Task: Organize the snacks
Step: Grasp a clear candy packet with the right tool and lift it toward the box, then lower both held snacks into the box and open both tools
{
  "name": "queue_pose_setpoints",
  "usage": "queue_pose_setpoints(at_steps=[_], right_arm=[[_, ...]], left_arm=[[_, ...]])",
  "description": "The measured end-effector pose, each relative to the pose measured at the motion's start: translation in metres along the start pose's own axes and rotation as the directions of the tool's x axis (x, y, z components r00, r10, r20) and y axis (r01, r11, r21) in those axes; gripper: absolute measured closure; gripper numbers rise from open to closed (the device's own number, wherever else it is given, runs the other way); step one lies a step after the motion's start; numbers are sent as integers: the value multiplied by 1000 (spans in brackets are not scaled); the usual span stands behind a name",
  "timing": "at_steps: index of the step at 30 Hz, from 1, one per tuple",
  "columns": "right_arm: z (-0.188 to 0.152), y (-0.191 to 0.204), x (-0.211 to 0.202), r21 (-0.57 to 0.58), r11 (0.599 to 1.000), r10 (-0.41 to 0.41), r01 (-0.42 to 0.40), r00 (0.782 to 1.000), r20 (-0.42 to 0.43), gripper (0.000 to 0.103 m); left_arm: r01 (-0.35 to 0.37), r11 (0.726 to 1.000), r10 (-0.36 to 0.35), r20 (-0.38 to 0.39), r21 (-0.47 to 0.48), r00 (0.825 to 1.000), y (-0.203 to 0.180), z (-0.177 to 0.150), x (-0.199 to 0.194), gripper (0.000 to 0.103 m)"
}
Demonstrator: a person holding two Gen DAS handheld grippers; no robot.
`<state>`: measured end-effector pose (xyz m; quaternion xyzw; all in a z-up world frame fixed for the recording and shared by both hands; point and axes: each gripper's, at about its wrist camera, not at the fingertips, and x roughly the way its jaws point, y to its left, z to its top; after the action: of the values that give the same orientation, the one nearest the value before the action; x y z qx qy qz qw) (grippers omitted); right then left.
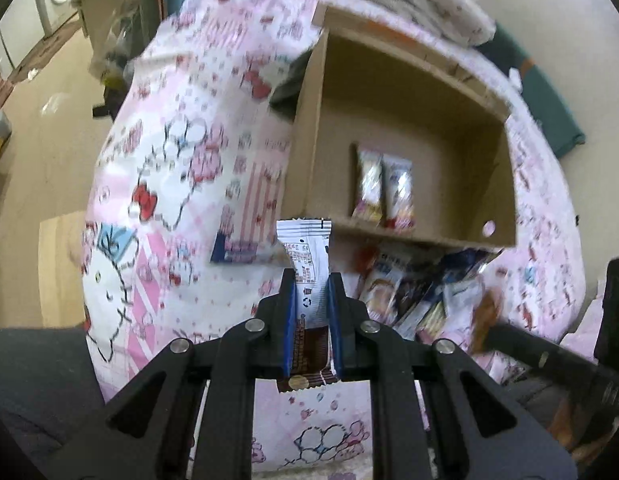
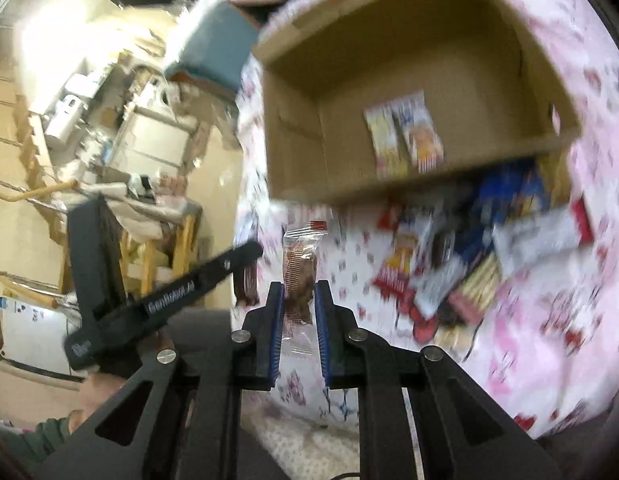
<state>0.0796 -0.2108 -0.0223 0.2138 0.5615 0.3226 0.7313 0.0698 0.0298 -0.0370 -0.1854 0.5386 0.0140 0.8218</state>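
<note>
The left tongs are clamped on a white-and-brown snack bar, its long axis pointing away toward the cardboard box on the bed. The right tongs grip a clear-wrapped brown snack, likewise pointing to the far side. Two packets lie upright-lengthwise inside the box; a snack pile sits near it.

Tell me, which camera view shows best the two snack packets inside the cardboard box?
The left wrist view: the two snack packets in the cardboard box are fairly sharp there. The right wrist view shows them too, but more blurred and tilted.

Two snack packets in box, snack pile before it
</note>
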Motion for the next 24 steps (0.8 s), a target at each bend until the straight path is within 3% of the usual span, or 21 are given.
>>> queue_pose_setpoints(at_steps=[6, 14, 24], right_arm=[[45, -9, -24, -17, 1000, -13, 15, 994, 106, 87], [83, -33, -25, -21, 995, -85, 93, 968, 236, 87], [87, -70, -12, 68, 985, -173, 162, 961, 217, 87]], left_arm=[[0, 997, -3, 44, 76, 999, -24, 27, -14, 91], [-40, 987, 30, 67, 154, 997, -55, 70, 8, 91], [-71, 977, 52, 101, 200, 994, -72, 87, 47, 91]])
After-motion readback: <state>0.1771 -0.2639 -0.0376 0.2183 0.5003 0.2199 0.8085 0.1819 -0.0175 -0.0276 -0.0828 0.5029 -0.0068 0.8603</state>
